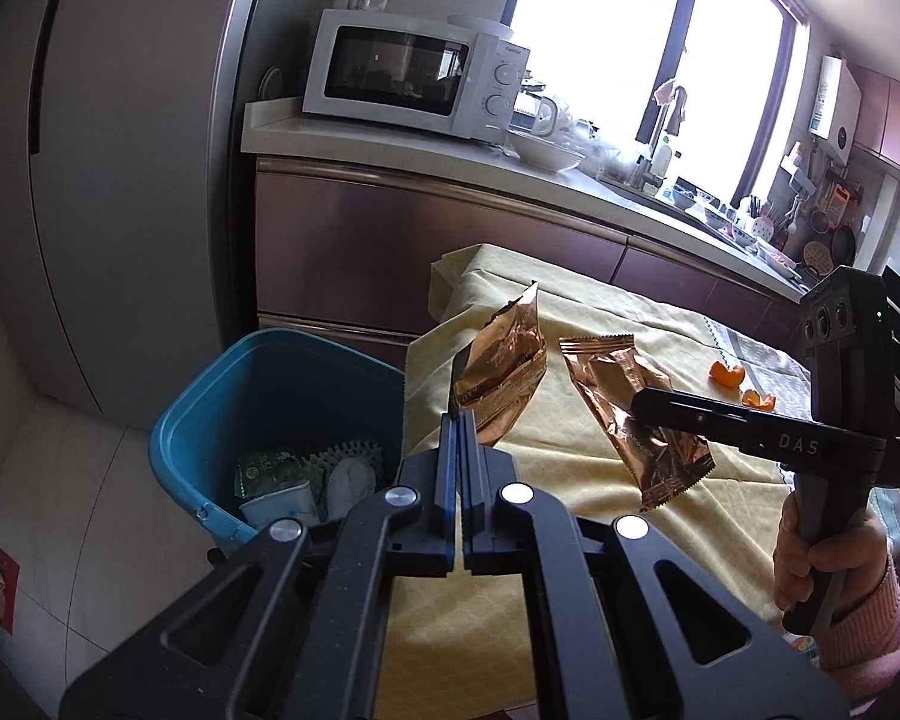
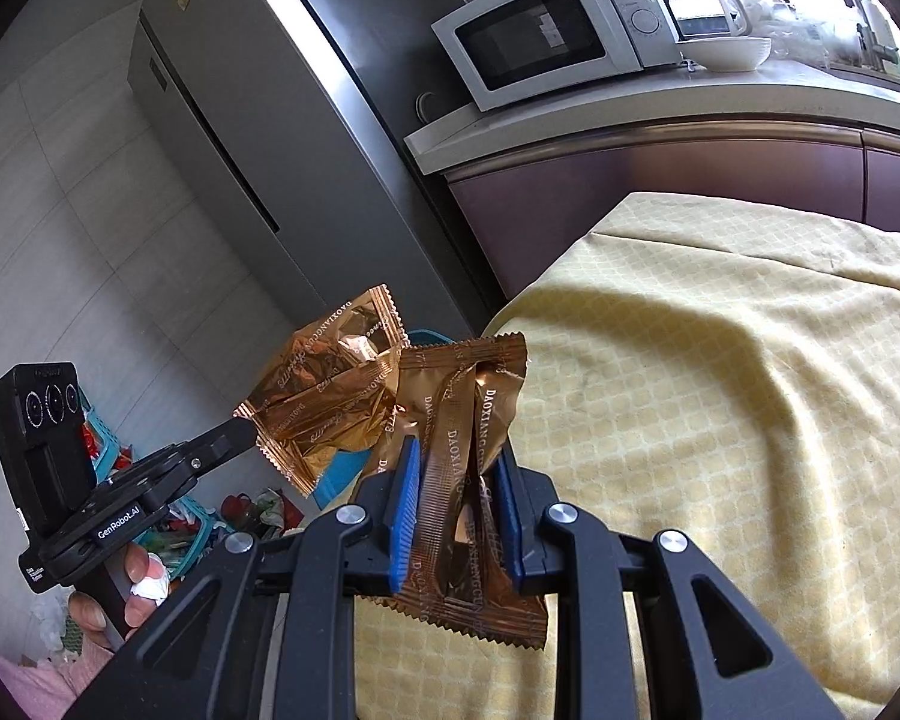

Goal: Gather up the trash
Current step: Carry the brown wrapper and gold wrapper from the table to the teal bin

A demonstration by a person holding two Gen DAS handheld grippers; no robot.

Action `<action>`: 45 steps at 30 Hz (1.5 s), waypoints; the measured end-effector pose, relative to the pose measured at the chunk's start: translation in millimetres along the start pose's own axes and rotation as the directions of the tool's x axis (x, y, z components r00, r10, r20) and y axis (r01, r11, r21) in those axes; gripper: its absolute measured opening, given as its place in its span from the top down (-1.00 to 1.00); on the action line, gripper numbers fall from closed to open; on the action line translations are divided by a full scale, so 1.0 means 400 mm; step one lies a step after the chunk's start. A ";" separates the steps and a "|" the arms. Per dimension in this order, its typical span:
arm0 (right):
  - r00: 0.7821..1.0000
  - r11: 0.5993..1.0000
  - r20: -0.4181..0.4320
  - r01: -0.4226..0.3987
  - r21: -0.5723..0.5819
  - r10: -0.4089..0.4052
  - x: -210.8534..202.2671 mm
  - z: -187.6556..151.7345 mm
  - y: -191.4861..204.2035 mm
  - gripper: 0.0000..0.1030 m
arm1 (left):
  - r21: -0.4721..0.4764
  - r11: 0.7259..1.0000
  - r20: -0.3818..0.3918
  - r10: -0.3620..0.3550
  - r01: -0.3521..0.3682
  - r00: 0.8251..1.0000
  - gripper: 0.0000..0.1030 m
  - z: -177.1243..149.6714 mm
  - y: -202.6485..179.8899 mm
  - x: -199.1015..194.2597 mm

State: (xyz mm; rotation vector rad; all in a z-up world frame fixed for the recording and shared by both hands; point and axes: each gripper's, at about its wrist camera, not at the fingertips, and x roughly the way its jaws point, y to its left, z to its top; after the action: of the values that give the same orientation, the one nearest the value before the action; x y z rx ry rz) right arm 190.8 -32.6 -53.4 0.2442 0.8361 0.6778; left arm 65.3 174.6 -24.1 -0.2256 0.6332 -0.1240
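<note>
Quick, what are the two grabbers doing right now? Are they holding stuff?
Left gripper: shut on a gold wrapper.
Right gripper: shut on another gold wrapper.

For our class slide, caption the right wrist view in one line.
Right tongs and left tongs each grip a copper snack wrapper beside the yellow tablecloth.

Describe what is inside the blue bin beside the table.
The blue bin holds a green packet, white foam netting and a white cup. Its near wall and the left gripper hide the rest.
</note>
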 end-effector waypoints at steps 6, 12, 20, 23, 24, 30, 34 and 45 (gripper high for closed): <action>1.000 1.000 -0.013 -0.014 -0.009 0.014 0.025 0.007 0.011 0.56 | -0.023 0.999 0.001 0.032 -0.032 0.999 0.97 0.000 0.038 0.001; 0.999 0.999 -0.029 -0.031 -0.024 0.030 0.055 0.017 0.029 0.56 | -0.045 0.997 0.005 0.057 -0.057 0.998 0.97 -0.002 0.074 -0.002; 0.998 0.998 -0.046 -0.045 -0.035 0.043 0.082 0.025 0.043 0.55 | -0.067 0.994 0.003 0.081 -0.081 0.997 0.97 -0.002 0.103 0.000; 0.998 0.998 -0.051 -0.050 -0.040 0.048 0.087 0.026 0.047 0.55 | -0.077 0.993 -0.001 0.089 -0.089 0.996 0.97 -0.003 0.114 0.004; 0.997 0.998 -0.053 -0.053 -0.042 0.050 0.090 0.027 0.050 0.55 | -0.081 0.992 -0.001 0.092 -0.092 0.996 0.97 -0.003 0.117 0.005; 0.996 0.996 -0.067 -0.065 -0.057 0.062 0.117 0.036 0.070 0.55 | -0.102 0.988 -0.009 0.116 -0.116 0.993 0.97 -0.006 0.140 0.016; 0.995 0.995 -0.079 -0.072 -0.063 0.067 0.138 0.043 0.084 0.55 | -0.116 0.983 -0.011 0.139 -0.140 0.990 0.97 -0.004 0.162 0.020; 0.992 0.995 -0.123 -0.051 -0.089 0.040 0.217 0.061 0.129 0.55 | -0.162 0.965 -0.041 0.203 -0.207 0.978 0.97 0.002 0.243 0.064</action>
State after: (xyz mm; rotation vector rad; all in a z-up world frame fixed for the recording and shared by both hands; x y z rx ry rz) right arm 227.1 63.9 -66.1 0.1403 0.9152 0.7781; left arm 90.7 264.1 -61.8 -0.3172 0.6878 0.1262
